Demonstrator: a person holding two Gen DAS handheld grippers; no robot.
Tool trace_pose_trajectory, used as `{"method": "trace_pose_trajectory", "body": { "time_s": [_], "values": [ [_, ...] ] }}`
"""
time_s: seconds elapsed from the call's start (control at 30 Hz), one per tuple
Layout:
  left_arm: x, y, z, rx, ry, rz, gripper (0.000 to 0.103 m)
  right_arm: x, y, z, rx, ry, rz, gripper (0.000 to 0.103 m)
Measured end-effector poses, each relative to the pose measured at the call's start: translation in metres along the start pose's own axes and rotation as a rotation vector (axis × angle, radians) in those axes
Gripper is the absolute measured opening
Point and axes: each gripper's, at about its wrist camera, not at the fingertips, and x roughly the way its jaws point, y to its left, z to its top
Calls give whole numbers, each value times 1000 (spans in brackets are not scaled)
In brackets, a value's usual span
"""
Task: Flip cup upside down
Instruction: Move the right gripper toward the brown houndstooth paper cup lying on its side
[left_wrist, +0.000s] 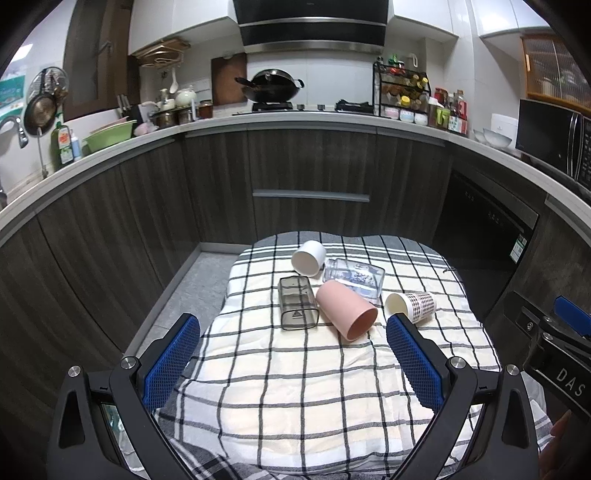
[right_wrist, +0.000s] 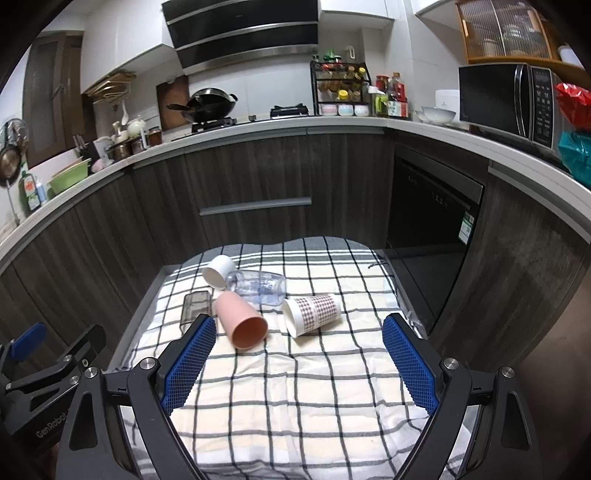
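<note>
Right gripper (left_wrist: 570, 321) reads "DAS", left gripper (right_wrist: 27, 345) "GenRobot"

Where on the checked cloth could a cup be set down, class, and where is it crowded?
Free: the near half of the checked cloth, between the gripper fingers and the pink cup. Also right of the patterned paper cup. Crowded: the far left, where all five containers lie.

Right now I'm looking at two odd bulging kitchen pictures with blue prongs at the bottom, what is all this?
Each picture comes from a fisheye camera on a hand-held two-finger tool, one per hand. The blue prongs are its fingers: the left tool and the right tool are both open and hold nothing. Ahead is a checked cloth with five things on their sides: a pink cup, a patterned paper cup, a white cup, a clear bottle and a smoky square container.
</note>
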Motion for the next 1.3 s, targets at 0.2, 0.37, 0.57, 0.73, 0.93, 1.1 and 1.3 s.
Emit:
{"method": "trace_pose_trajectory", "body": {
  "time_s": [0.2, 0.37, 0.57, 0.73, 0.93, 1.1, 1.3],
  "values": [
    [25, -16, 12, 38, 22, -27, 103, 24, -13, 8, 33, 41, -21, 92],
    [48, -31, 25, 79, 35, -53, 103, 44, -24, 15, 67, 72, -44, 92],
    [70, -36, 35, 99, 27, -54, 103, 77, -37, 18, 146, 156, -41, 92],
    [94, -31, 45, 78, 31, -38, 103, 119, -45, 14, 254, 277, -10, 92],
    [137, -27, 62, 91, 56, -83, 103, 170, -47, 14, 376, 392, 11, 92],
    [182, -37, 78, 164, 81, -138, 103, 215, -52, 19, 498, 464, 3, 92],
    [231, -49, 94, 195, 115, -215, 103, 263, -64, 15, 661, 560, -25, 92]
  ]
}}
